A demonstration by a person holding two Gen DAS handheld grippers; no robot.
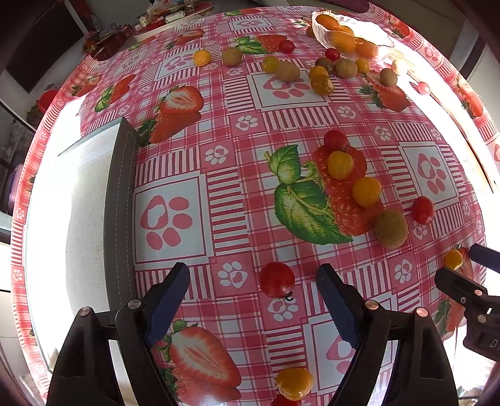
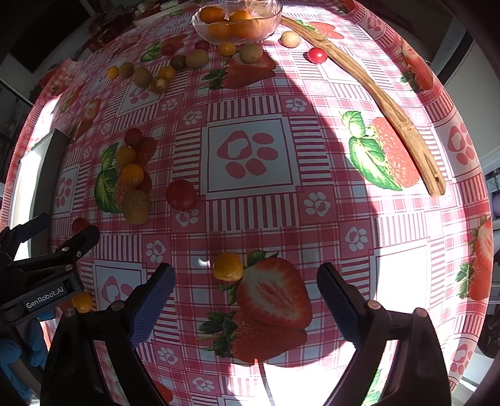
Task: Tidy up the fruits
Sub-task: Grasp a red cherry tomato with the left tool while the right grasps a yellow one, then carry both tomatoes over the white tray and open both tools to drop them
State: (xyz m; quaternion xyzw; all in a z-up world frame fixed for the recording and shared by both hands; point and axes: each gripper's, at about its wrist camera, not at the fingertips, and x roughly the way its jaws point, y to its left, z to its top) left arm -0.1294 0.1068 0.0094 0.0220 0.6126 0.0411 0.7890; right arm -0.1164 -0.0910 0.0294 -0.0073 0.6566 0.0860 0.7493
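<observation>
Small fruits lie scattered on a pink strawberry-print tablecloth. In the left wrist view my left gripper [image 1: 253, 281] is open, with a red cherry tomato [image 1: 277, 279] on the cloth between its fingertips. A yellow tomato [image 1: 293, 383] lies below it. A cluster with a red tomato [image 1: 335, 140], yellow tomatoes [image 1: 340, 164] and a kiwi [image 1: 391, 228] sits ahead to the right. In the right wrist view my right gripper [image 2: 245, 278] is open, with a yellow tomato [image 2: 227, 266] between its fingertips, nearer the left one. A glass bowl [image 2: 265, 15] of orange fruits stands at the far edge.
A grey-edged white tray [image 1: 120, 203] lies at the left. A long wooden stick [image 2: 375, 96] lies along the right side. More kiwis and tomatoes [image 2: 197, 58] lie near the bowl. The right gripper shows at the left view's right edge [image 1: 468, 281].
</observation>
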